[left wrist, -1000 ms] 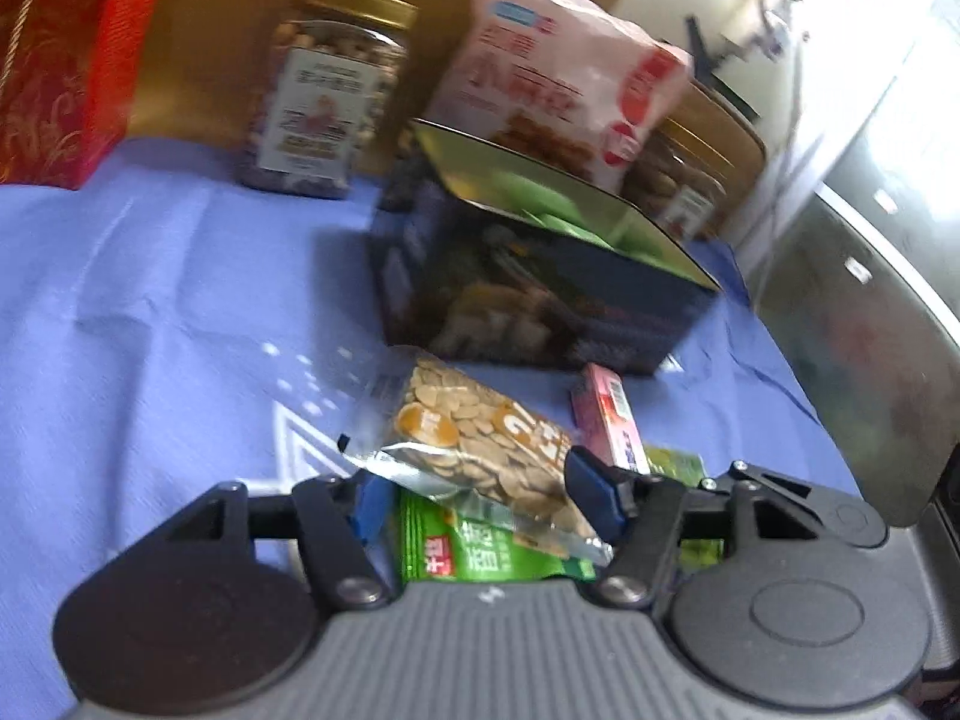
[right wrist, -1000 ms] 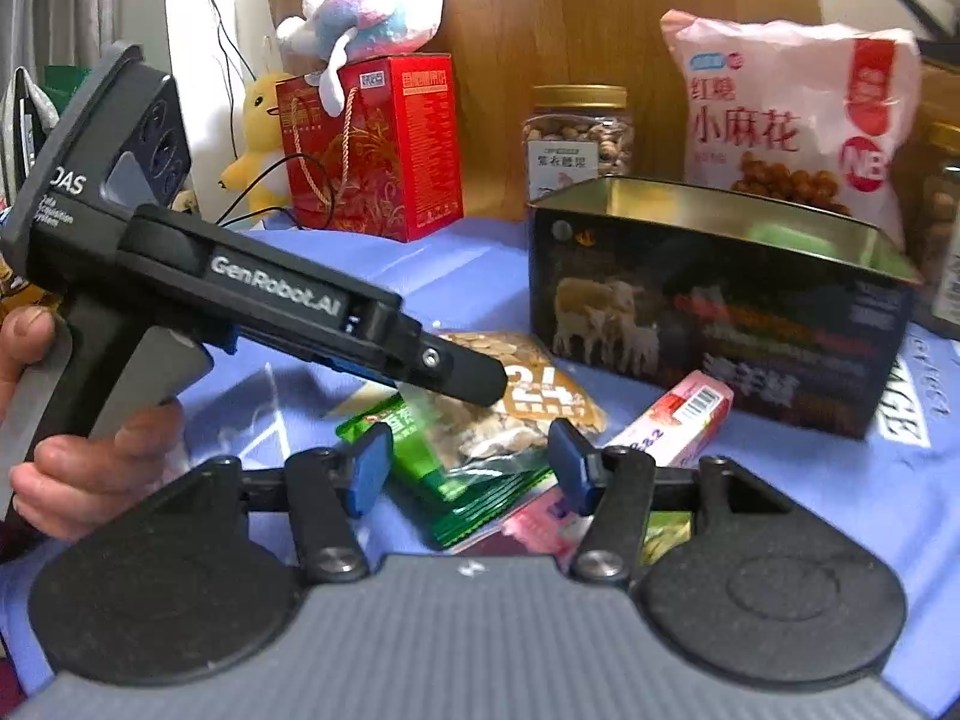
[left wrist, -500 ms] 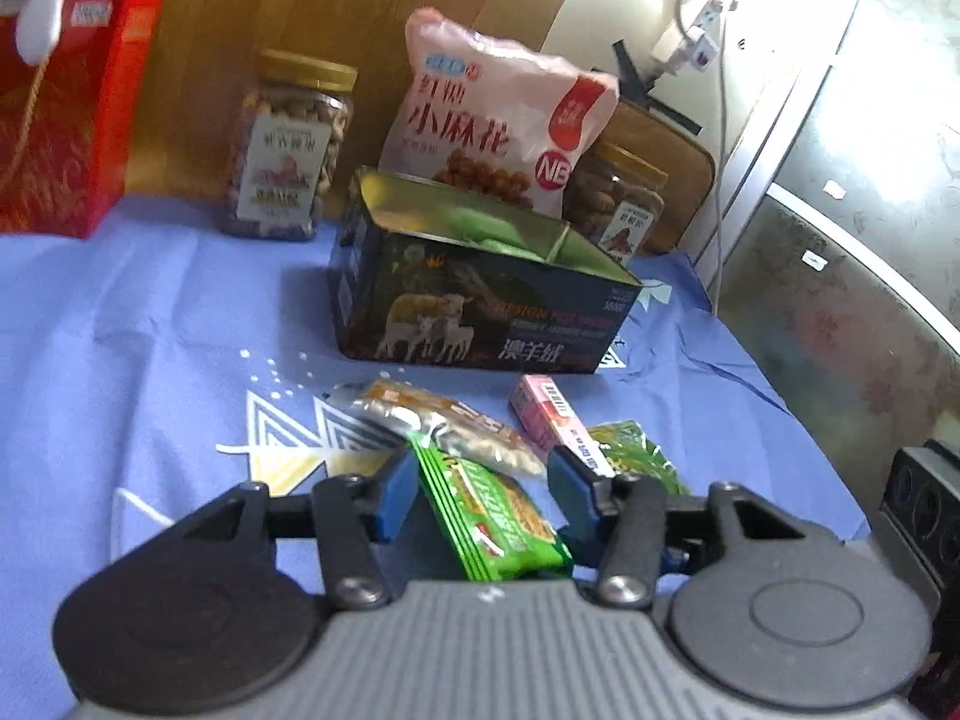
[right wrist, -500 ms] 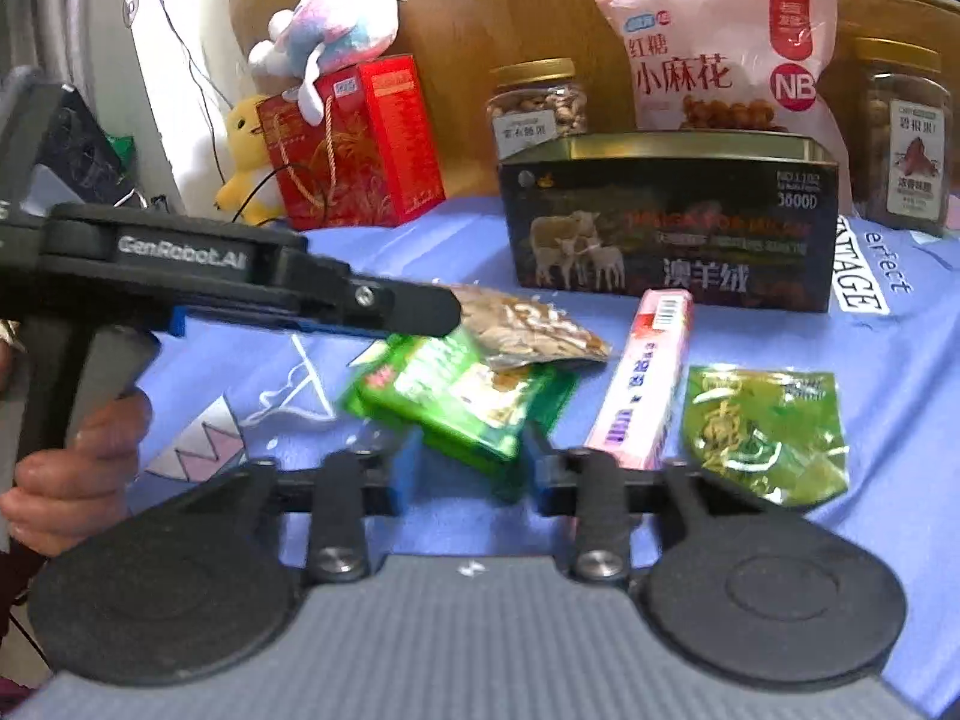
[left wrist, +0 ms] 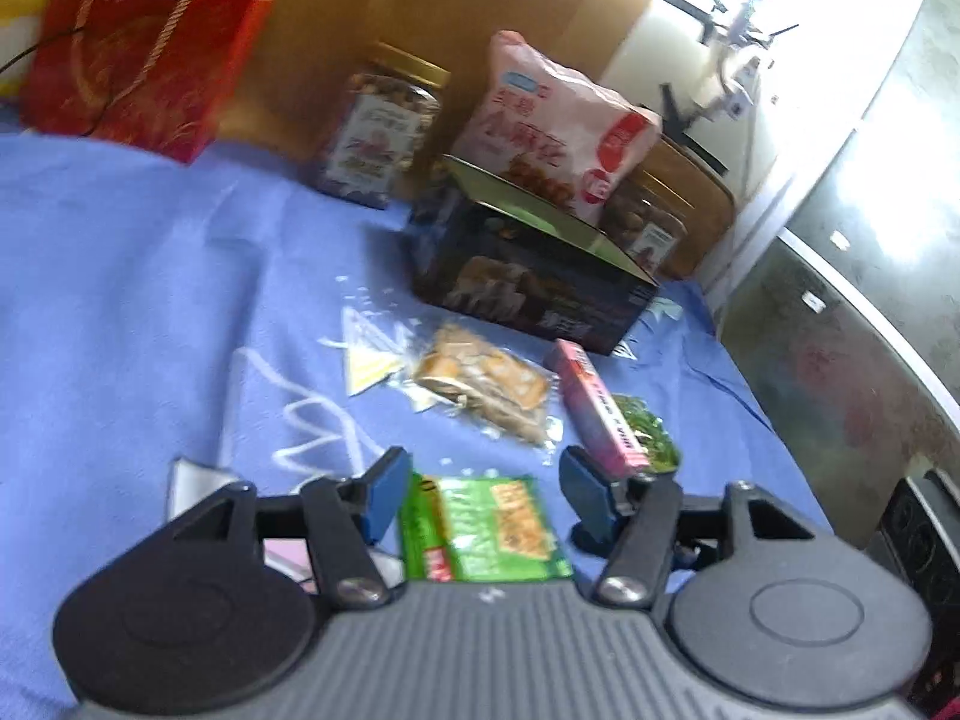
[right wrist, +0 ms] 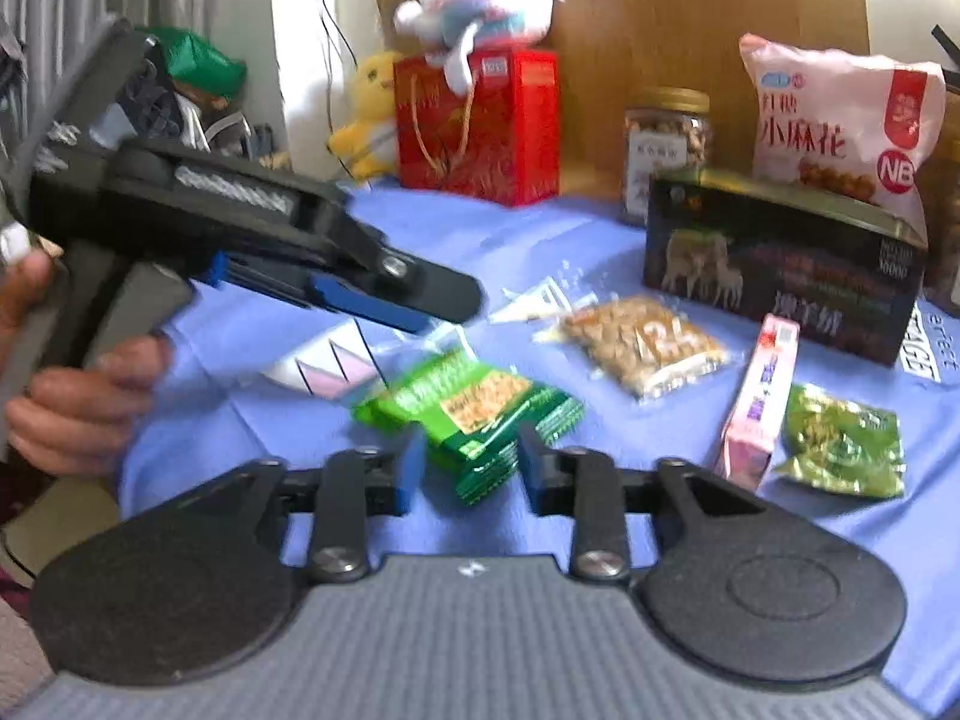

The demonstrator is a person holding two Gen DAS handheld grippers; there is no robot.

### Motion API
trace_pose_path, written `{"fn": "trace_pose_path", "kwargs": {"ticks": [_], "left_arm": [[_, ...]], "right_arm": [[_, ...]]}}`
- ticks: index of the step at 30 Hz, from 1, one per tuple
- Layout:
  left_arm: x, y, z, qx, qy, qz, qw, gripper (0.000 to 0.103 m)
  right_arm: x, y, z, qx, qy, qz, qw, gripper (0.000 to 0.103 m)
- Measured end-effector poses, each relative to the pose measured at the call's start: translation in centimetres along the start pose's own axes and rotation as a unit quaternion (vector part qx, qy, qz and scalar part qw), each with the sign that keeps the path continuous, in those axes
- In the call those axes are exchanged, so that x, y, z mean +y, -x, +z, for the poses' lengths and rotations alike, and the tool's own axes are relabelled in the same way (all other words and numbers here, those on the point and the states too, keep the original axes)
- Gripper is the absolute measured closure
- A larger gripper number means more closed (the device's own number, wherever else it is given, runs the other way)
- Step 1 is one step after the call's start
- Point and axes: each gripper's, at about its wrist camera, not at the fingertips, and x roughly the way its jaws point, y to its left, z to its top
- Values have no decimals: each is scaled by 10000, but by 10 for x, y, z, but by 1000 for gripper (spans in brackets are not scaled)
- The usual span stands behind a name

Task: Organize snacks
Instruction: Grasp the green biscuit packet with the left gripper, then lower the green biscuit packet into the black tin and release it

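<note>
Four small snacks lie loose on a blue tablecloth (right wrist: 252, 330) in front of an open dark tin (right wrist: 780, 264), with nothing yet lifted. The green packet (right wrist: 474, 408) lies nearest, flat on the cloth; the left gripper (left wrist: 480, 495) and the right gripper (right wrist: 471, 465) both frame it, jaws opening, pads clear of the wrapper on either side. Beyond it sit a clear bag of nuts (right wrist: 645, 342), a slim pink box (right wrist: 762, 396) and a crinkled green foil pouch (right wrist: 846, 438), the last two just beside each other. The green packet looks light, soft and slick, likely to buckle or slide if pinched mid-face; its sealed end seam or a long edge offers the firmer hold. Motion blur leaves it unclear whether the packet is one pack or several stacked.
</note>
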Motion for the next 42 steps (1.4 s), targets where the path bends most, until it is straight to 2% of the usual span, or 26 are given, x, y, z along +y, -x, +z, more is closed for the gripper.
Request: {"fn": "trace_pose_path", "kwargs": {"ticks": [1,4,7,8,9,10,12,19,23,28,36,39,42], "left_arm": [[4,3,0,-34,71,-27,10000,41],[13,6,-1,1,215,-136,9997,39],[13,-4,-7,280,164,-206,9993,45],[12,-12,-10,432,156,-235,9987,52],[11,-17,-14,527,139,-234,9982,54],[7,-20,-14,521,67,-163,9985,54],[-3,-24,-4,538,-142,-66,9984,54],[-42,-41,71,26,-760,-451,9961,54],[-59,-76,115,-112,-868,-471,9950,54],[-64,-124,150,-141,-937,-274,9951,54],[-47,-191,168,169,-683,223,9973,54],[-44,-191,168,115,-657,286,9974,53],[-48,-170,166,-49,-777,232,9967,52]], "right_arm": [[0,-1,-1,18,14,-39,10000,49],[-3,-2,-1,78,-15,-12,10000,47],[-5,-5,-3,177,-71,-22,9998,48],[-4,-6,-3,164,-65,5,9998,49],[-4,-6,-2,157,-51,56,9998,62],[-2,-7,-1,155,-37,76,9998,66],[-1,-7,3,81,57,-35,9999,66],[-31,11,45,-651,186,-599,9959,66],[-68,7,75,-887,150,-910,9918,66],[-125,-18,101,-859,-230,-988,9911,66],[-174,-62,112,-681,-472,-1290,9882,61],[-175,-60,111,-704,-514,-1390,9864,60],[-173,-40,107,-887,-665,-1359,9845,57]]}}
